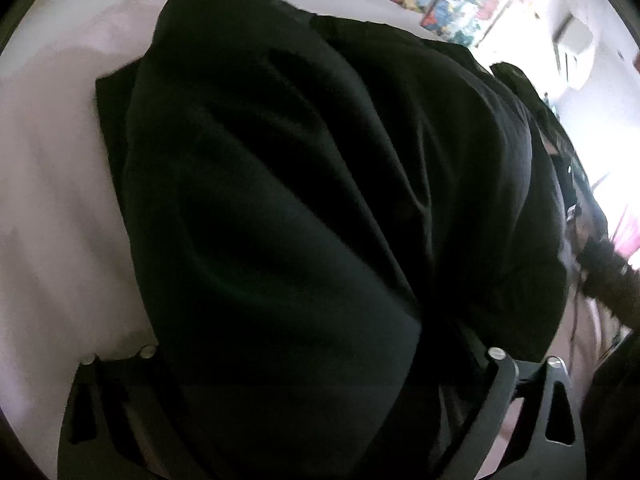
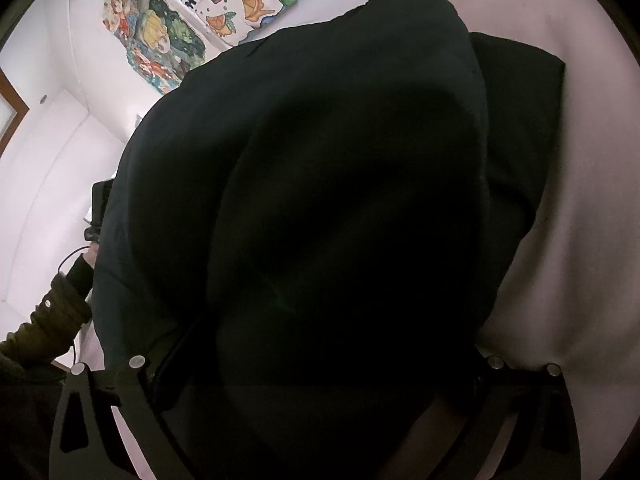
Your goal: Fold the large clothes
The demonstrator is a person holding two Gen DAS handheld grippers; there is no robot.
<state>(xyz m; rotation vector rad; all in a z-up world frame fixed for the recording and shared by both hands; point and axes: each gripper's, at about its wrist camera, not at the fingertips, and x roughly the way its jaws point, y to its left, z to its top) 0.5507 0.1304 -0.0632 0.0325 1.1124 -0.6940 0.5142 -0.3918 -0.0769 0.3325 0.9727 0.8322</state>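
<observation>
Cloth fills the near field of both views: a dark garment (image 1: 304, 200) drapes over the fingers of each tool and hides the tips. At the bottom of the left wrist view the left gripper (image 1: 316, 400) shows only its linkage arms, set wide to either side; its jaws stand spread, with a thick fold of the garment lying between them, and no pads can be seen pressing on it. At the bottom of the right wrist view the right gripper (image 2: 316, 408) shows the same wide-set linkages, but the cloth covers its tips and I cannot tell whether it pinches or stands apart. Both tools point down and forward, side by side. Beyond them the garment (image 2: 340, 184) lies bunched on a pale sheet (image 1: 56, 208), its far edge near the top of each frame. At the lower left of the right view a sleeve (image 2: 52, 312) reaches in. Farthest off hang bright posters (image 2: 192, 20) on a white wall. This looks like a fold being laid down or let go; the next move likely calls for drawing the fingers clear without dragging the cloth, then finding a fresh edge.
</observation>
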